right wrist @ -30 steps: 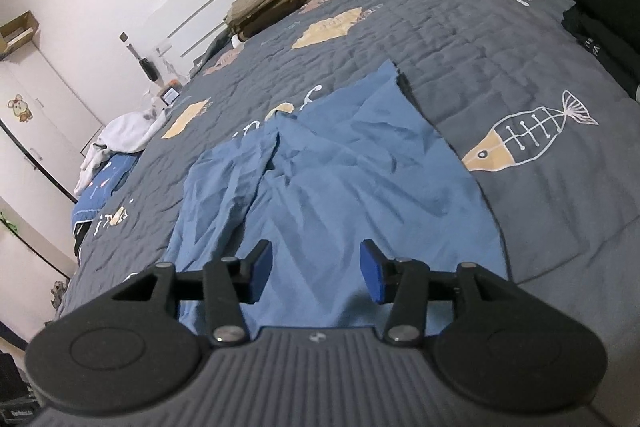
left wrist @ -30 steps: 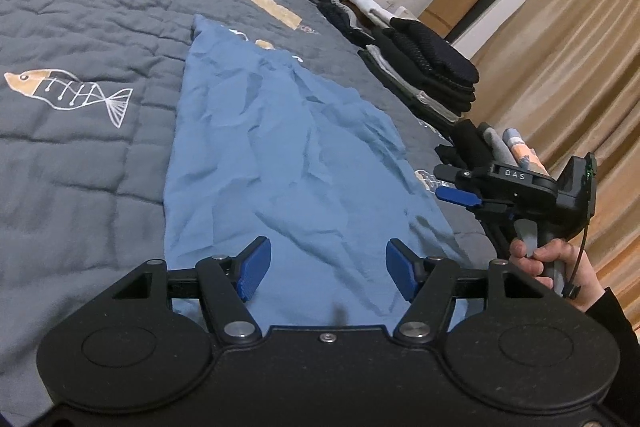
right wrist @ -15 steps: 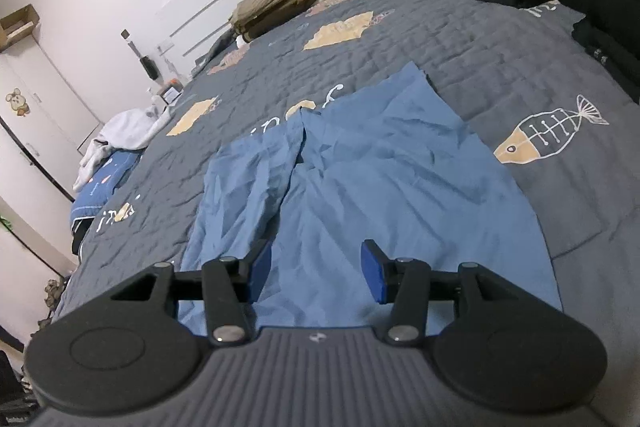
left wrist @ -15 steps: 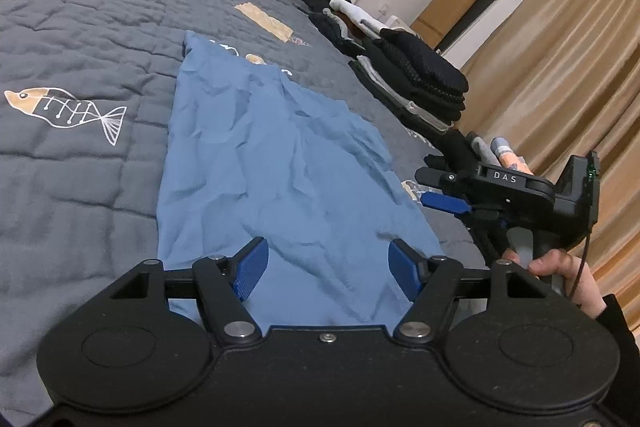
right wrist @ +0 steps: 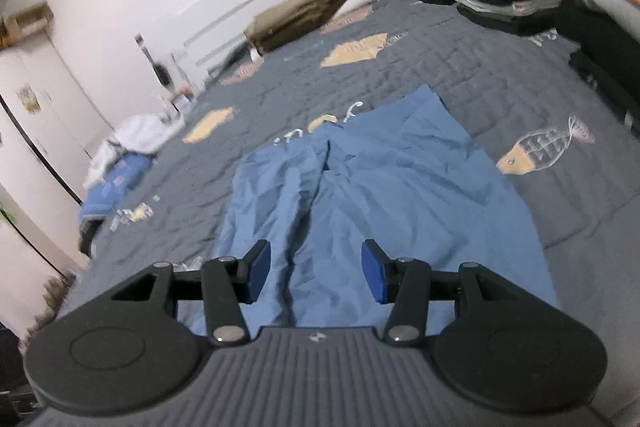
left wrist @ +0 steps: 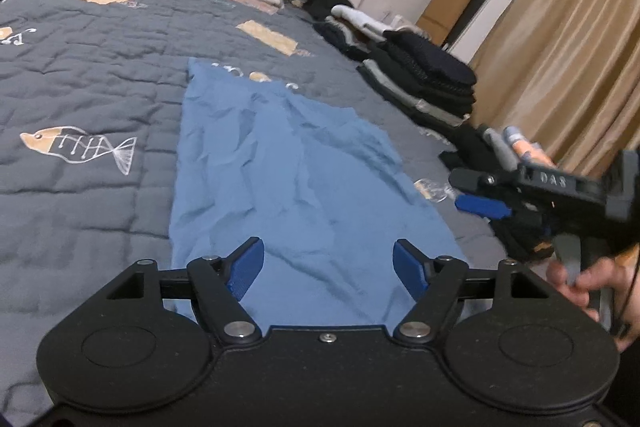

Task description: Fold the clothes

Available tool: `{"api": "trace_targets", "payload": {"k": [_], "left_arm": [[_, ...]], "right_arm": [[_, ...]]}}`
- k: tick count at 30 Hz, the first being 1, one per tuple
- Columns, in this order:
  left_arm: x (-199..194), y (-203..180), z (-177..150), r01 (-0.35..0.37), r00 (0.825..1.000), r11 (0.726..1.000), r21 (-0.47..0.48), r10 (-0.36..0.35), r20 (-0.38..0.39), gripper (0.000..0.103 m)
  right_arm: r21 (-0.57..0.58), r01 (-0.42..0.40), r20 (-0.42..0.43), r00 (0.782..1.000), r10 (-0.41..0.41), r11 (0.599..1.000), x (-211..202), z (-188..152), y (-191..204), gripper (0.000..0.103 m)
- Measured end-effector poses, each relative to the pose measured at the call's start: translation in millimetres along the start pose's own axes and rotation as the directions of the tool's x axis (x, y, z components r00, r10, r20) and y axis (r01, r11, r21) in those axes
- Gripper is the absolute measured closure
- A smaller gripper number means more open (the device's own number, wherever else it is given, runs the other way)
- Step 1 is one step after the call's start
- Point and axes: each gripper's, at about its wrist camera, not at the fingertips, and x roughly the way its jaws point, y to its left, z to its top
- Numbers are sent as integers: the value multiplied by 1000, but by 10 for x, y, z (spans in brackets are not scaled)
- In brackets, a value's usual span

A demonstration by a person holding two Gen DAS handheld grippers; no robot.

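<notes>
Blue garment (left wrist: 296,179) flat on quilt (left wrist: 80,75), long axis running away from both cameras, left gripper (left wrist: 328,269) fingers spread, right gripper (right wrist: 316,275) fingers spread, nothing held.

Open quilt (left wrist: 92,75) is lying to the left of the blue garment (left wrist: 296,167), with nothing standing on it there. Along the right side, a stack of dark folded clothes (left wrist: 428,75) is crowding the bed edge, and the right gripper (left wrist: 484,205) is hanging just beside the garment. At the far end a brown folded bundle (right wrist: 308,11) is closing off the headboard side; a white heap (right wrist: 136,135) is occupying the far left corner.
</notes>
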Motion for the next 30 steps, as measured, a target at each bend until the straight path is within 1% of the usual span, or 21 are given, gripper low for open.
{"api": "trace_targets", "payload": {"k": [2,4,7,12,15,20,26,30], "left_arm": [[13,12,-16,-23,1000,1000,5,23,-8,32],[18,25,-19,-40,999,999,8,40,-14,31],[15,45,-7,-59,998,998,9,59,-18,31],[6,36,29,-73,997,997,26,73,-14,30],[-3,30,46,-80,997,996,36,80,-12,30],[-59,-13,81,-84,996,995,50,84,8,30],[-109,-56,97,-87,996,995,58,85,30,30],[-123,-76,95,-89,995,994,59,87,45,29]], "right_arm": [[4,27,-52,998,-27,1000,92,-30,34,53],[-18,9,-46,999,-10,1000,131,-33,63,53],[-11,15,-38,999,-15,1000,205,-43,68,53],[-40,-17,-43,999,16,999,364,-78,131,53],[-54,-23,-49,999,21,998,434,-93,141,53],[-79,-5,-50,999,1,997,454,-126,124,53],[-96,25,-31,999,-28,995,401,-146,69,53],[-155,59,-28,998,-64,986,373,-171,123,53]]}}
